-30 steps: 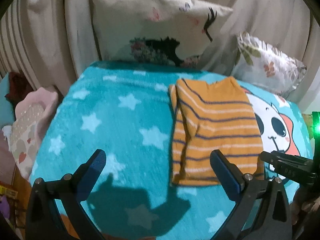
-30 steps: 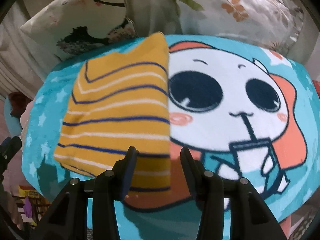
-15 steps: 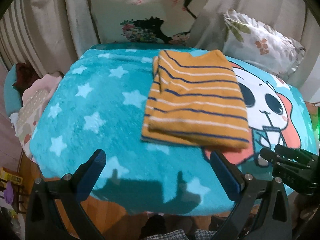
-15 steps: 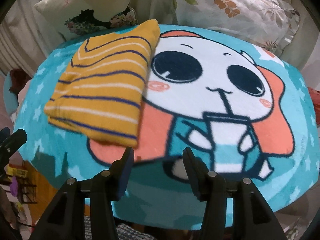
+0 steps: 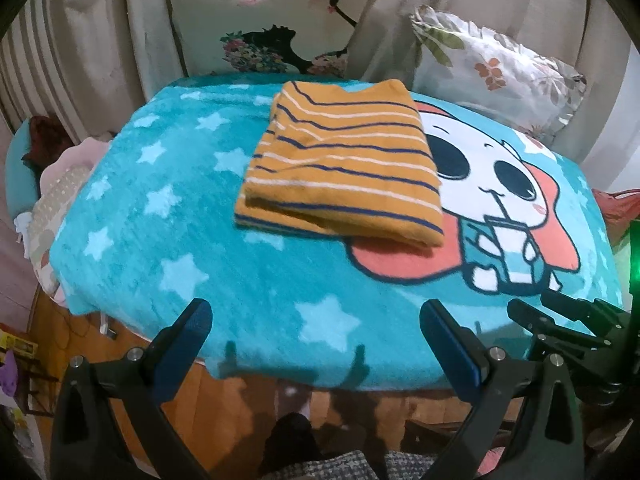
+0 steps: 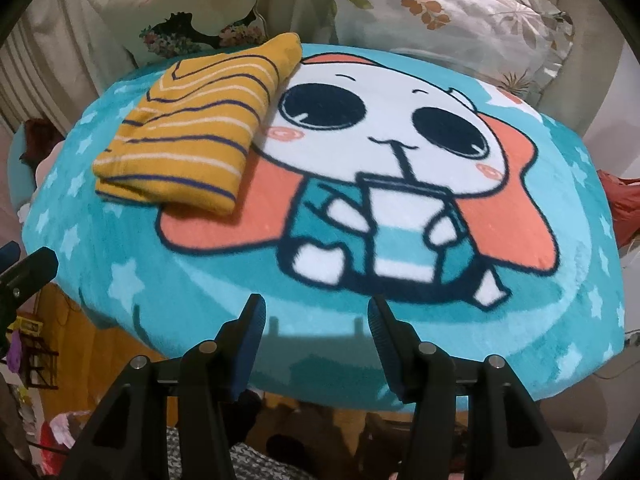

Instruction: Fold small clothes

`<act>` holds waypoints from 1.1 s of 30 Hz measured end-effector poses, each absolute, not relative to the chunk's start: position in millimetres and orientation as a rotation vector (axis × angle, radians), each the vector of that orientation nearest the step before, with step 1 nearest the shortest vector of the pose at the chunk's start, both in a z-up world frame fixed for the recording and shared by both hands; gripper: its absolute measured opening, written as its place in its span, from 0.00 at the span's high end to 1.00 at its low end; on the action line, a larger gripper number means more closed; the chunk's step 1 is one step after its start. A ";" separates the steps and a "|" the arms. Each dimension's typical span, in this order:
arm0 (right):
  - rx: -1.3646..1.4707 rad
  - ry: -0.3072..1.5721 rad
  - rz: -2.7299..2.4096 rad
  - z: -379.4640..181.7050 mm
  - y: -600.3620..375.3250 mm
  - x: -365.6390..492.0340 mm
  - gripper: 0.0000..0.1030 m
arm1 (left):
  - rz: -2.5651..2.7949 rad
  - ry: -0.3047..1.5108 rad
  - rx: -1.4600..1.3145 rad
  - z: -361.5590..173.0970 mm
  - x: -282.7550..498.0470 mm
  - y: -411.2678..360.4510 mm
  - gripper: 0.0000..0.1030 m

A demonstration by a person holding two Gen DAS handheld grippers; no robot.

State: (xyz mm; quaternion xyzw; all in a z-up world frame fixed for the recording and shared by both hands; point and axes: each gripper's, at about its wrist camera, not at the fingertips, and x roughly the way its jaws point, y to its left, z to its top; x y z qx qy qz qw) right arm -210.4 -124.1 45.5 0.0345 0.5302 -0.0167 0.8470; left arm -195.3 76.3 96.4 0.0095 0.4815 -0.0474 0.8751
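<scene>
Lying folded into a thick rectangle, the striped orange shirt (image 5: 344, 164) rests on the teal blanket (image 5: 192, 248), toward its far side, with its right edge overlapping the cartoon panda print (image 6: 384, 152). Behind the blanket, a cream pillow with a dark silhouette print (image 5: 272, 16) stands upright against the curtain (image 5: 88, 32), and a leaf-patterned pillow (image 5: 496, 76) leans at the far right corner, just beside the blanket's edge. Off the blanket's left side sits a pale pink cushion (image 5: 60, 184), lower than the surface.

Both grippers hover at the blanket's near edge, well apart from the shirt. The left gripper (image 5: 320, 344) has its fingers spread wide with nothing between them. The right gripper (image 6: 316, 332) has its fingers parted more narrowly, also holding nothing; in the left wrist view it shows at the lower right (image 5: 568, 324).

Between the fingers and the shirt the blanket is bare plush, and its right half carries only the print. The near edge drops off to an orange-brown floor (image 5: 248, 404) below.
</scene>
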 end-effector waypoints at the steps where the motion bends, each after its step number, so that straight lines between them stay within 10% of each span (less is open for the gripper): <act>1: 0.072 1.116 -0.037 45.8 -124.9 -213.6 0.44 | -0.100 1.008 0.017 95.9 -197.4 74.2 0.00; 33: 0.142 1.102 -0.068 39.5 -150.0 -163.0 0.40 | -0.130 1.095 0.067 80.4 -121.4 55.4 0.00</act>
